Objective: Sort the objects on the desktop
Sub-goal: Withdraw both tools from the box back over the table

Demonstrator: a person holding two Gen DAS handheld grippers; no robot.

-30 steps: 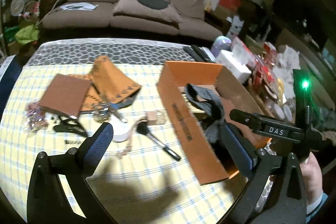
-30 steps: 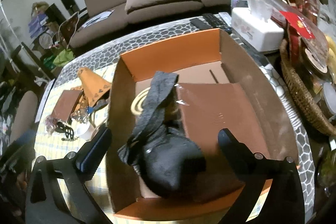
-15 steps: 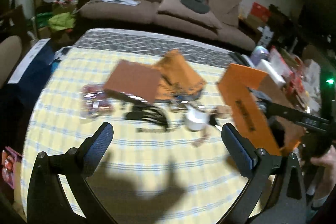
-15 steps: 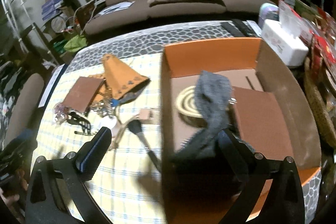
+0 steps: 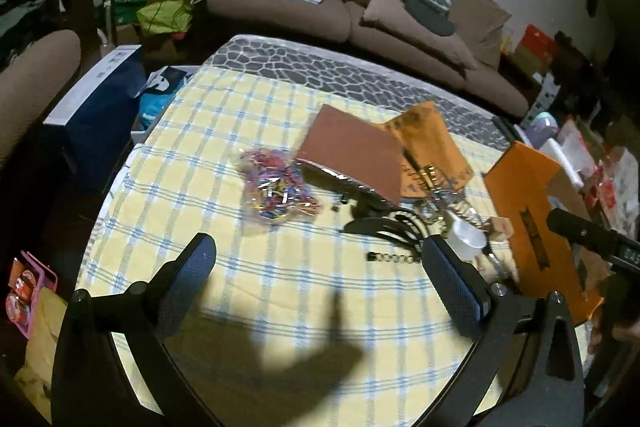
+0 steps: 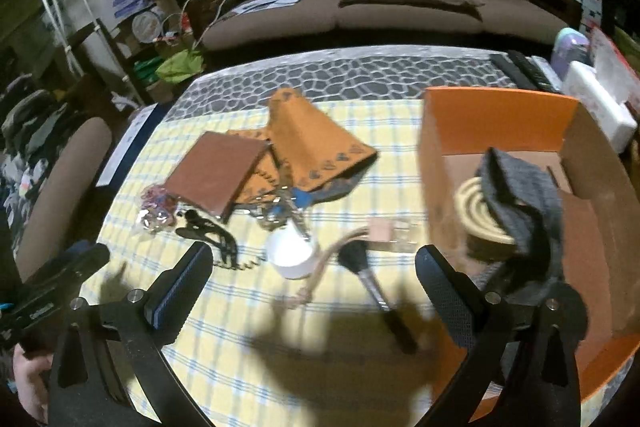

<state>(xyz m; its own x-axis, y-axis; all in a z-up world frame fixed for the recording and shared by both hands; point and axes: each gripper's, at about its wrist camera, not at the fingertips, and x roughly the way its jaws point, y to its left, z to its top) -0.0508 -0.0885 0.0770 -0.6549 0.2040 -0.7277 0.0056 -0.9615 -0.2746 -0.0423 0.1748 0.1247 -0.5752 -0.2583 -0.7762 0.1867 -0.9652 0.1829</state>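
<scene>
On my bench [image 6: 224, 311] the notebook [image 6: 218, 171] lies left, the cup [image 6: 291, 254] and brush [image 6: 370, 279] mid, the box [image 6: 496, 111] right, a coil [image 6: 476, 211] in it.

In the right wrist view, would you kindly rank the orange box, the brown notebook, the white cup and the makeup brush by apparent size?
1. Orange box, clearly the largest.
2. Brown notebook.
3. White cup and makeup brush: unsure. The brush is longer but thin, the cup rounder, and both lie about equally near the camera.
</scene>
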